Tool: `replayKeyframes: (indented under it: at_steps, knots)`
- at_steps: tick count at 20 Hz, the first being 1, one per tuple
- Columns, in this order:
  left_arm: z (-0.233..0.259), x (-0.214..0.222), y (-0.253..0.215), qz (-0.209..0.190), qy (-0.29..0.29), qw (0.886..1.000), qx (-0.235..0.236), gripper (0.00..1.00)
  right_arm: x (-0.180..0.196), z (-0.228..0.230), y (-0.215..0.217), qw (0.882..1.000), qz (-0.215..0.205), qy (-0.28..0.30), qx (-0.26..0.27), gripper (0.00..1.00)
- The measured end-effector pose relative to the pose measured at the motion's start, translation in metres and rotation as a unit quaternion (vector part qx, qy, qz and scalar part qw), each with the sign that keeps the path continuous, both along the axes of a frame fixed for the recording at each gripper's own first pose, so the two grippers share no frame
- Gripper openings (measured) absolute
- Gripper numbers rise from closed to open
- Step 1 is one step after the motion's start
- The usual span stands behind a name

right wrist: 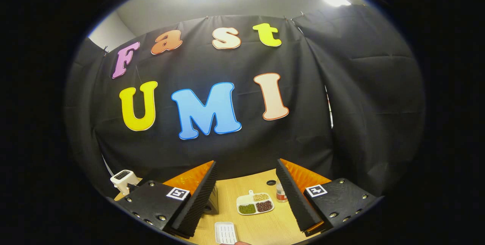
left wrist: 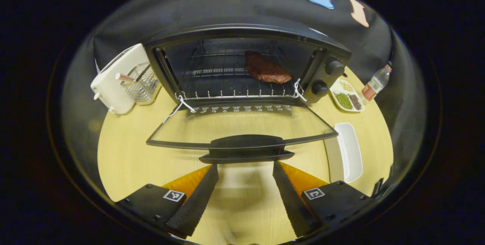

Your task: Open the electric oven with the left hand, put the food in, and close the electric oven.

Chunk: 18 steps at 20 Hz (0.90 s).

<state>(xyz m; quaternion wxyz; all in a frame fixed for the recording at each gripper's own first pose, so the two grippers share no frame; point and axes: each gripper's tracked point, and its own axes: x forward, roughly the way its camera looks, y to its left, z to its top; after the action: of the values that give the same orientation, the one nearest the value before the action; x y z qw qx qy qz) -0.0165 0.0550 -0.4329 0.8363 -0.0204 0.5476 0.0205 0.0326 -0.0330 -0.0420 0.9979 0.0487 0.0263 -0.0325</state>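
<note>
Left gripper view shows the electric oven (left wrist: 246, 67) at the back of the tabletop (left wrist: 125, 154), its glass door (left wrist: 242, 127) swung fully down, the food (left wrist: 265, 71) lying on the wire rack inside, toward the right. The left hand-held gripper (left wrist: 245, 195) hangs released just short of the door handle (left wrist: 246, 148). The right hand-held gripper (right wrist: 246, 199) is raised, also spread, gripping nothing, above a divided dish (right wrist: 254, 203).

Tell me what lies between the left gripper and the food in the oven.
In the left gripper view: the lowered oven door and its handle, then wire rack.
</note>
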Motion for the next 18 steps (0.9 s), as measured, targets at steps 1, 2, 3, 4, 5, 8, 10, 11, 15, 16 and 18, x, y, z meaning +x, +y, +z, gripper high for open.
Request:
replayKeyframes:
  at_steps: [1, 2, 3, 4, 5, 8, 10, 11, 15, 16, 18]
  knots:
    - [0.003, 0.000, 0.000, 0.001, -0.005, 1.000, 0.000, 1.00, 0.000, 0.000, -0.001, 1.000, -0.001, -0.001, -0.001, 0.96]
    - [0.006, 0.001, 0.000, 0.001, -0.009, 1.000, 0.000, 0.98, 0.000, 0.001, -0.002, 1.000, -0.002, -0.002, -0.002, 0.96]
    - [0.007, 0.000, -0.001, 0.003, -0.010, 1.000, -0.001, 0.98, 0.000, 0.001, -0.004, 1.000, -0.005, -0.003, -0.004, 0.96]
    - [0.007, 0.000, -0.001, 0.006, -0.008, 1.000, -0.004, 0.98, 0.000, 0.000, -0.005, 1.000, -0.006, -0.003, -0.005, 0.96]
    - [0.007, 0.001, -0.001, 0.008, -0.008, 1.000, -0.005, 0.98, 0.001, 0.001, -0.005, 1.000, -0.005, -0.002, -0.004, 0.96]
    - [0.014, 0.005, 0.000, 0.005, -0.019, 1.000, 0.001, 0.98, 0.002, 0.003, -0.006, 1.000, -0.006, -0.005, -0.004, 0.96]
    - [0.015, 0.008, -0.001, 0.007, -0.025, 1.000, -0.002, 0.98, 0.003, 0.001, -0.006, 1.000, -0.006, -0.003, -0.005, 0.96]
    - [0.016, 0.009, -0.002, 0.009, -0.027, 1.000, -0.005, 0.98, 0.003, 0.000, -0.006, 1.000, -0.006, -0.001, -0.003, 0.96]
    - [0.024, 0.019, 0.001, 0.001, -0.047, 0.999, 0.002, 0.96, 0.004, -0.004, -0.006, 1.000, -0.006, 0.003, -0.004, 0.96]
    - [0.027, 0.020, 0.000, -0.002, -0.049, 0.999, 0.004, 0.95, 0.005, -0.004, -0.006, 1.000, -0.007, 0.005, -0.004, 0.96]
    - [0.031, 0.025, 0.000, -0.006, -0.056, 0.998, 0.008, 0.98, 0.004, -0.004, -0.008, 1.000, -0.009, 0.004, -0.002, 0.96]
